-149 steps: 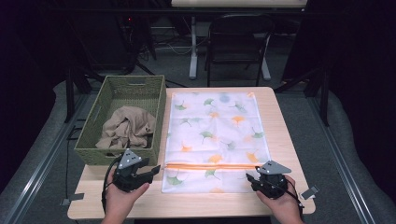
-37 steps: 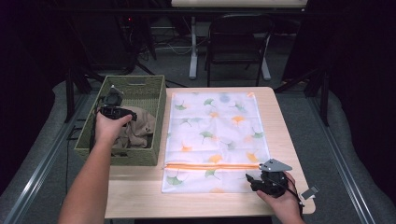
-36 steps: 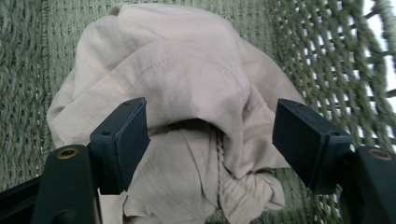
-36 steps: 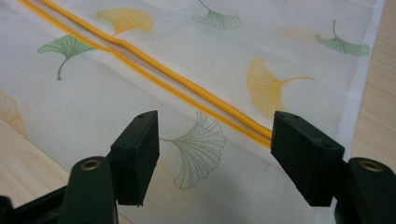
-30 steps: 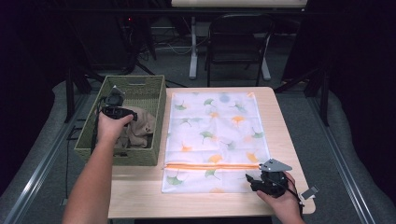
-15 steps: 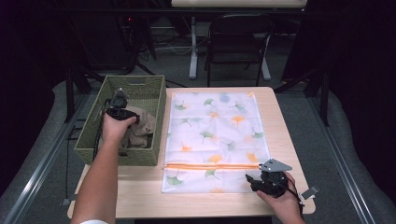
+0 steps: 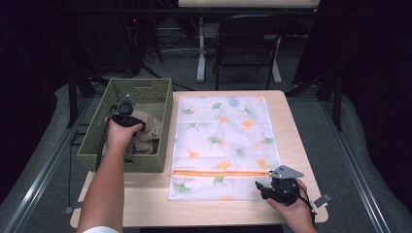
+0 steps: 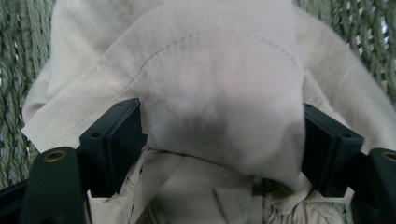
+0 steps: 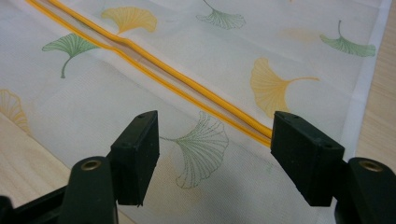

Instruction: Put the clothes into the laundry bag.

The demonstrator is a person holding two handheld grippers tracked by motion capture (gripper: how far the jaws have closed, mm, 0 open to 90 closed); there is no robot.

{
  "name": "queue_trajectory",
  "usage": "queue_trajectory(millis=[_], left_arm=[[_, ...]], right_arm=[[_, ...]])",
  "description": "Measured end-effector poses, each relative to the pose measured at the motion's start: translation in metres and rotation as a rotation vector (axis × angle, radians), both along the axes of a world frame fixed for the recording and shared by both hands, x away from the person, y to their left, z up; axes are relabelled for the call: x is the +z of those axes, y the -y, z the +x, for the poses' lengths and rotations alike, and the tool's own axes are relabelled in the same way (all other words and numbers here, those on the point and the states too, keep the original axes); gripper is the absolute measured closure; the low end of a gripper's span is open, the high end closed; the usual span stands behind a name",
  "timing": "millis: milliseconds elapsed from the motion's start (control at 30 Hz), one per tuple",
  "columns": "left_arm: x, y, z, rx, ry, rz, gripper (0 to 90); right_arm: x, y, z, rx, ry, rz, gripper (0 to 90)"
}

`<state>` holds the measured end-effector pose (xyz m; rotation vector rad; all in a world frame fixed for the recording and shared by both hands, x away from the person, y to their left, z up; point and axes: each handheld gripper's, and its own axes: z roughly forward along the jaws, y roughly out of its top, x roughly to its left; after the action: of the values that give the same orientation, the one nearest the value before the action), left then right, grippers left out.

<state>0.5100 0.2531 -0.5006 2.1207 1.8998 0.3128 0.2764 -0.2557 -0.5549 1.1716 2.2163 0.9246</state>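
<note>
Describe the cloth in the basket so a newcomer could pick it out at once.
Start at the wooden table and find the green woven basket at its left end. The crumpled beige cloth lies inside it, with the left gripper straddling a fold. It is plain, bunched and stitched, unlike the flat leaf-printed mesh bag beside the basket.

This looks like a lab or recording studio rather than a home: a small wooden counter stands on grey carpet among black curtains, with a folding chair, loose floor cables and metal stand legs behind it.
</note>
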Motion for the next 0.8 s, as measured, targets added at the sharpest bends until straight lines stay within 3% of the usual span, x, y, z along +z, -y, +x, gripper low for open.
queue_trajectory(millis=[267, 800], left_arm=[[-0.006, -0.005, 0.003, 0.018, -0.034, -0.021, 17.9], [-0.024, -0.007, 0.004, 0.031, -0.039, -0.067, 16.1]], right_arm=[[0.0, -0.001, 0.0, 0.003, -0.001, 0.004, 32.5], [-0.001, -0.002, 0.0, 0.004, -0.003, 0.003, 32.5]])
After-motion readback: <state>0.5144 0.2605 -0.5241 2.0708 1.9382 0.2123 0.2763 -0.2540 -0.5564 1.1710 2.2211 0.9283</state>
